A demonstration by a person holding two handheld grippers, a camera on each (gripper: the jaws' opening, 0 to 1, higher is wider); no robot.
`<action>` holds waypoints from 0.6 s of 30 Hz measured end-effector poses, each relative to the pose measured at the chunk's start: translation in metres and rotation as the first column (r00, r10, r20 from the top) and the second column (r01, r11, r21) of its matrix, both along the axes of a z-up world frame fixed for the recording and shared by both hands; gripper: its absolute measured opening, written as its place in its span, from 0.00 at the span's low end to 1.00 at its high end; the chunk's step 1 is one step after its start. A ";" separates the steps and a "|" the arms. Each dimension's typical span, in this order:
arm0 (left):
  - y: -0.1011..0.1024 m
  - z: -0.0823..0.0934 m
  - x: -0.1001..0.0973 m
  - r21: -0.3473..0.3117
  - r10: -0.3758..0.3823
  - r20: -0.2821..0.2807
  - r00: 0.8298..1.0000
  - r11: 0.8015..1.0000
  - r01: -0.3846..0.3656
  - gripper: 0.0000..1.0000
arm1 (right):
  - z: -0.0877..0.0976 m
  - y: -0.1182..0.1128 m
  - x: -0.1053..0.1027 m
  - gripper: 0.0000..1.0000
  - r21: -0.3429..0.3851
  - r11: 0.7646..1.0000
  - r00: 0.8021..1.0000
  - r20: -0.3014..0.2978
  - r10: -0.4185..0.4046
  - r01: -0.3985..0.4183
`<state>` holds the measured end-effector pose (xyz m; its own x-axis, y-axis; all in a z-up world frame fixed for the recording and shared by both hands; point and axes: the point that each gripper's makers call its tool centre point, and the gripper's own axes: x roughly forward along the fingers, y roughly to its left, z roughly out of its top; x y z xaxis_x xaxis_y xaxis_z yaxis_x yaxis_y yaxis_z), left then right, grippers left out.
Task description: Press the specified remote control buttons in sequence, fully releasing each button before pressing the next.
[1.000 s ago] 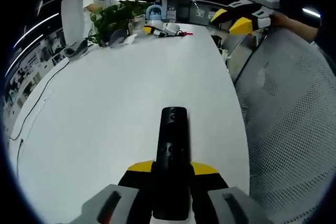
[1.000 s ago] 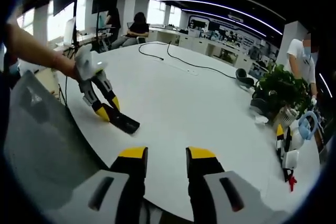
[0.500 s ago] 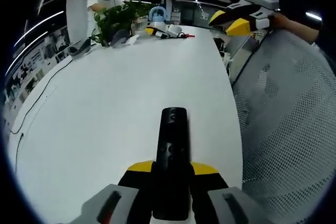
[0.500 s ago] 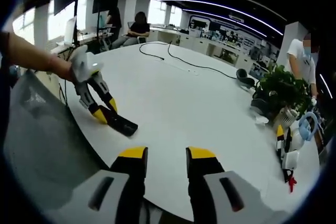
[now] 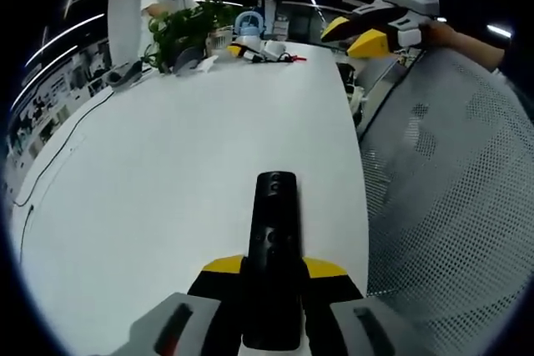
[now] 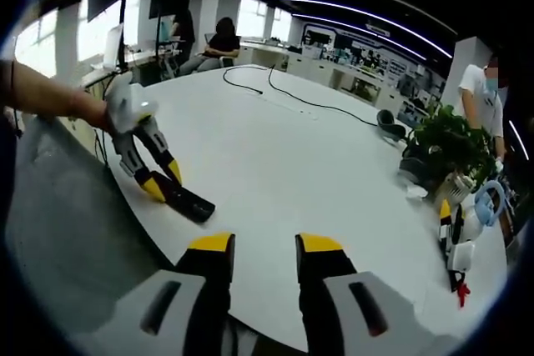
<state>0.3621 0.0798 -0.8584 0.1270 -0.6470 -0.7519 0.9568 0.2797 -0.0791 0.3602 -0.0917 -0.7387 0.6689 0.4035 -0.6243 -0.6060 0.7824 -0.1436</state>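
In the left gripper view, the left tongs [image 5: 271,277] are clamped on the lower half of a slim black plastic remote control [image 5: 274,243], held over the near edge of the white oval tabletop [image 5: 183,147]. The remote's long axis runs straight out along the jaws, its rounded far end pointing across the tabletop toward a green potted plant [image 5: 188,27] at the far edge. The right tongs [image 5: 367,32] hang in the air at upper right, beyond a grey mesh chair back [image 5: 450,198].

In the right gripper view, the right tongs [image 6: 263,248] stand narrowly parted with nothing between them, well apart from the remote [image 6: 185,203], which lies near the tabletop's left edge in the left tongs [image 6: 158,181], its free end aimed toward the tabletop's middle.

The main risk, as I judge it, is the long reach: a press arriving off-centre could hit the wrong button or lever the remote in its end-on grip.
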 end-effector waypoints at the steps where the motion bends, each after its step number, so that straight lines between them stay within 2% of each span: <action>1: 0.000 0.000 0.000 0.002 -0.002 0.004 1.000 1.000 0.002 0.26 | 0.000 0.000 0.000 0.29 0.000 1.000 1.000 0.001 -0.001 0.001; 5: 0.000 0.000 -0.001 0.011 -0.015 0.017 1.000 1.000 0.015 0.26 | -0.001 -0.001 0.000 0.29 -0.003 1.000 1.000 -0.001 -0.002 0.001; 12: -0.001 -0.001 -0.009 0.049 -0.095 0.047 0.994 0.994 0.093 0.26 | -0.002 -0.001 0.000 0.29 -0.013 1.000 1.000 -0.007 -0.001 0.001; 18: 0.000 -0.002 -0.012 0.061 -0.127 0.050 0.991 0.990 0.124 0.26 | -0.005 0.000 -0.001 0.29 -0.031 0.999 1.000 -0.016 0.008 -0.009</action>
